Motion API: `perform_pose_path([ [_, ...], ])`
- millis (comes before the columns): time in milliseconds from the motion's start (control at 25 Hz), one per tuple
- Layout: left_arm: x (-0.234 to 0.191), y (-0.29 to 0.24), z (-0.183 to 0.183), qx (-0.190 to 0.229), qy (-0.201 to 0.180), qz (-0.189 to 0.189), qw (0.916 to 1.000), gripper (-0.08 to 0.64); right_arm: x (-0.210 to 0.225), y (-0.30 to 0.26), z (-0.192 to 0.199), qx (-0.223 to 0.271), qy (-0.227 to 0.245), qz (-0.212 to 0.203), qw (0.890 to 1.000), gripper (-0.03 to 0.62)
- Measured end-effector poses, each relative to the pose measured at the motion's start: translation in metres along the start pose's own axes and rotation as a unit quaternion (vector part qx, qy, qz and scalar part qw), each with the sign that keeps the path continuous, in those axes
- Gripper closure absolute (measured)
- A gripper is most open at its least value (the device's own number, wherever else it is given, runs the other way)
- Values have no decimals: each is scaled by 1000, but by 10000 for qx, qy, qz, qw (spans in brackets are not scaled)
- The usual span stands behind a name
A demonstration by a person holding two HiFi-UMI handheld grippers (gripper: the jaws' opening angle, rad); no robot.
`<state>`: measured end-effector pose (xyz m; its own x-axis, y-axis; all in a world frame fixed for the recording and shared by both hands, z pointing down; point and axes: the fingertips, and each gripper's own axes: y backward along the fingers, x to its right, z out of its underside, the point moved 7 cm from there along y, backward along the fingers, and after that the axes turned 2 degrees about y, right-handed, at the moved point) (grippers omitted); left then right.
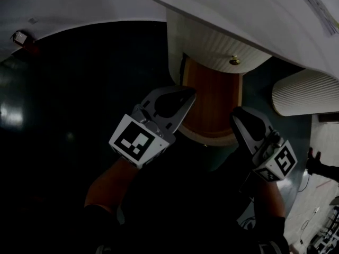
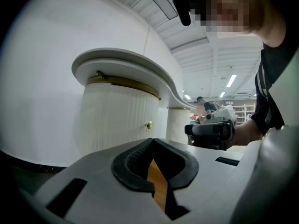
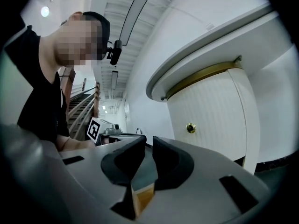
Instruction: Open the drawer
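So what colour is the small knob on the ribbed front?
Brass-gold knob, set against the white ribbed front; the right gripper view shows it best.

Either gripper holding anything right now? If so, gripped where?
Nothing is held. The left gripper has its jaws together on nothing. The right gripper has its jaws slightly apart and empty. The brass knob sits clear of both.

**Right hand-held gripper point(image 3: 148, 146) faces the drawer point(image 3: 212, 120), jaws narrowly parted**

Its dark jaws stand slightly apart with nothing between them. Beyond them, to the right, the drawer shows a curved, ribbed white front with a small brass knob point(image 3: 190, 128). Above it run a brass band point(image 3: 205, 76) and the overhanging white worktop point(image 3: 210, 36). A person in a dark top point(image 3: 39, 101) leans in at left
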<state>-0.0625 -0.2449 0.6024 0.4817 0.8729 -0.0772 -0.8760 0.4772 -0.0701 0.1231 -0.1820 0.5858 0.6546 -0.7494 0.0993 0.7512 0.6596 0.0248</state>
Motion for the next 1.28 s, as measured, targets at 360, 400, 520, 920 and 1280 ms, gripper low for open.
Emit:
perform_pose_path([
  [360,22,6,-72,-50,-325,267,9991,549,-29,-15,-69,-136,-8,-12,9999,552],
  [400,28,8,-91,-97,-316,346,9989,549,-36,-16,-84,-206,-67,-67,9997,552],
  [520,41,16,-146,-126,16,426,9990,548,-55,-20,-135,-357,-223,-146,9990,552],
  [920,80,66,-337,-397,102,649,9971,548,-103,-31,-324,-372,-710,-335,9962,554],
  [1280,104,113,-443,-334,365,382,9980,548,-161,-34,-438,-341,-496,-158,9981,554],
])
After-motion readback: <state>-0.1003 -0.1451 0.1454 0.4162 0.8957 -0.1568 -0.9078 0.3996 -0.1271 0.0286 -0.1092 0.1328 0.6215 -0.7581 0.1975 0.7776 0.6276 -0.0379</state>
